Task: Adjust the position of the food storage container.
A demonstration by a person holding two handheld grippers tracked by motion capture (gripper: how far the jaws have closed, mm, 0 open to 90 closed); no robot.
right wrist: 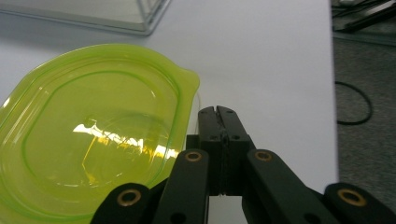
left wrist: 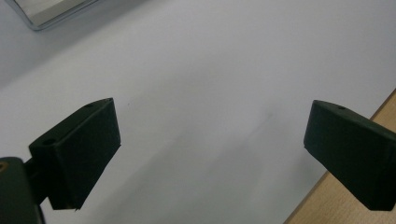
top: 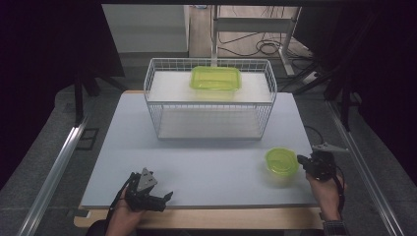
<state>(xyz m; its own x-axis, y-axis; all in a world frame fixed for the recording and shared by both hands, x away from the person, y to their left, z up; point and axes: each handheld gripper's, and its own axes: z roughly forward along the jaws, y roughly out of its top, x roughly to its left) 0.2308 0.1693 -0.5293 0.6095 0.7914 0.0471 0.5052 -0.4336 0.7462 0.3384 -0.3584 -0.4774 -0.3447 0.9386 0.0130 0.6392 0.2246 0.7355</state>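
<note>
A small round container with a translucent green lid (top: 281,161) (right wrist: 93,130) rests on the white board near its front right corner. My right gripper (top: 301,159) (right wrist: 217,110) is just to the right of it, jaws pressed together with nothing between them, tips close beside the lid's small tab (right wrist: 190,80). A larger rectangular green-lidded container (top: 216,77) lies on the top shelf of a white wire rack (top: 157,93). My left gripper (top: 166,196) (left wrist: 210,135) hovers low over the board's front left, jaws wide apart and empty.
The wire rack stands at the back middle of the white board (top: 196,167), and its lower shelf (top: 209,123) is bare. The wooden table edge (left wrist: 336,196) runs along the front. Cables (top: 260,46) lie on the floor beyond the table, and metal rails (top: 54,167) flank it.
</note>
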